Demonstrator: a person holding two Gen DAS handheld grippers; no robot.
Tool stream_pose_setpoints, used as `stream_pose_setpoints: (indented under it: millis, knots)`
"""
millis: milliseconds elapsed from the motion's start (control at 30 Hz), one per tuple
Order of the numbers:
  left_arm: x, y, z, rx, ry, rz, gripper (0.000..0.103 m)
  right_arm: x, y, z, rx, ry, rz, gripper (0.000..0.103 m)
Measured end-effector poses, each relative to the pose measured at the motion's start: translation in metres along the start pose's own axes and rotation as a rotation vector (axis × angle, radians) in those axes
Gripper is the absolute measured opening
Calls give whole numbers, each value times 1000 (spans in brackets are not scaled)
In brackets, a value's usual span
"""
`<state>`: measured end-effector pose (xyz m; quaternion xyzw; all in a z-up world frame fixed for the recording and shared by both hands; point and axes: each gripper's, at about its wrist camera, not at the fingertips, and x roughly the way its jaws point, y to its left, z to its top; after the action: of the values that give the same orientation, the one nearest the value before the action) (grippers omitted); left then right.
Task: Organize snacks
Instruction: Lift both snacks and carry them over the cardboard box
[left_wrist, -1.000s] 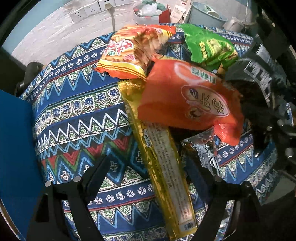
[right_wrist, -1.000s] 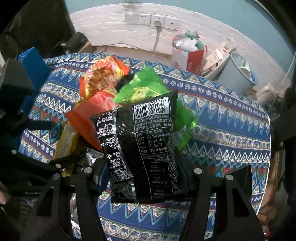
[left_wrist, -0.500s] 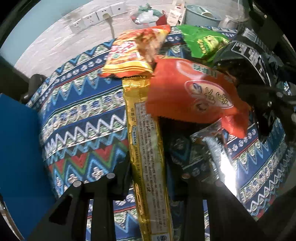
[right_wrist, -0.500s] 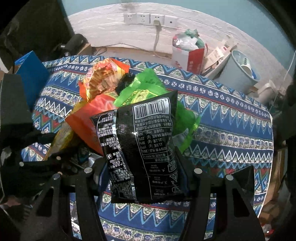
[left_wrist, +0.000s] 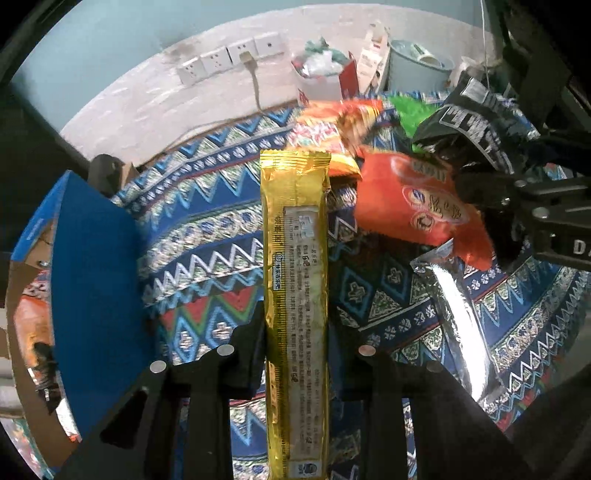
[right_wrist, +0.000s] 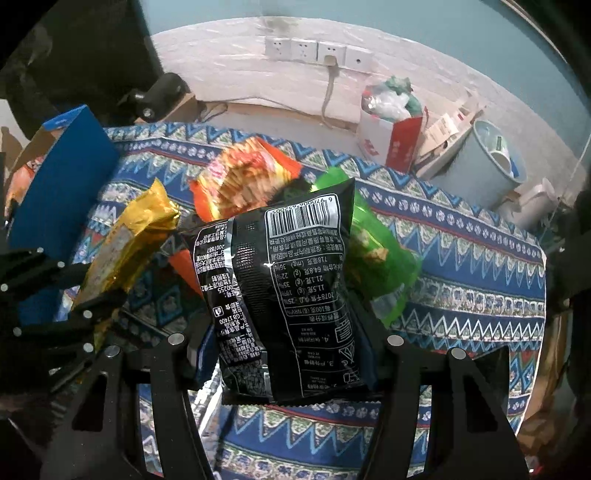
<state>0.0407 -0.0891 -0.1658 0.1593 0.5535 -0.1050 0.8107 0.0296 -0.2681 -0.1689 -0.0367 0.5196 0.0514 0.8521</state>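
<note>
Holding two snacks up at once, I think I am near the middle of this job. My left gripper is squeezed almost all the way shut on the long gold snack bar, which sticks straight up toward 12 o'clock in the left wrist view, off the patterned tabletop. My right gripper is about half open, and its pads press on both sides of the black snack bag, so that one is held too.

At about 9 o'clock in the left wrist view stands a blue box with its top open. I can see something orange inside it, so I guess some snacks are already put away, but I cannot tell how many.

Still lying on the tabletop are the red-orange bag at 2 o'clock, the striped orange bag, the green bag and a shiny silver packet at 4 o'clock. So two are in hand and four are left, I think.
</note>
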Motion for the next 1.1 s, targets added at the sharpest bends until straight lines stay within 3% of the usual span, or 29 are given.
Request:
stream_pose_setpoints:
  millis: [400, 700, 1100]
  knots:
    - [-49, 39, 4, -62, -116, 43, 29, -26, 26, 18, -25, -56, -1, 60]
    - [-73, 75, 0, -123, -160, 64, 29, -37, 53, 32, -47, -83, 17, 60]
    - [-97, 116, -13, -198, -179, 28, 29, -46, 103, 53, -127, -118, 42, 60]
